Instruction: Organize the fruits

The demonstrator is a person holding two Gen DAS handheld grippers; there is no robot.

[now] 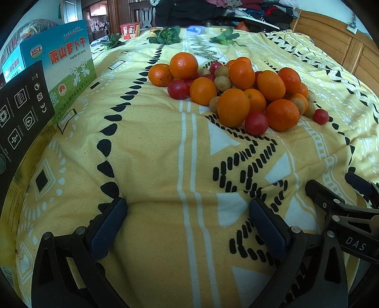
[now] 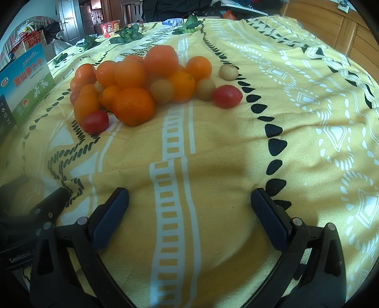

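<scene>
Glossy round fruit pile (image 1: 236,94) on fuzzy blanket (image 1: 154,154); left gripper (image 1: 188,227), right gripper (image 2: 189,213) both agape (empty).

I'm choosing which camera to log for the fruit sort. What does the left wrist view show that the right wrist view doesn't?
Only the left wrist view shows the black box leaning in front of the blue carton nearly in full, and the right gripper beside the left one.

Only the right wrist view shows one longan lying apart from the pile, and the doorway at the back.

Both show the orange pile, cherry tomatoes, leafy greens, the yellow blanket, and the camera's own gripper open: left, right.
</scene>
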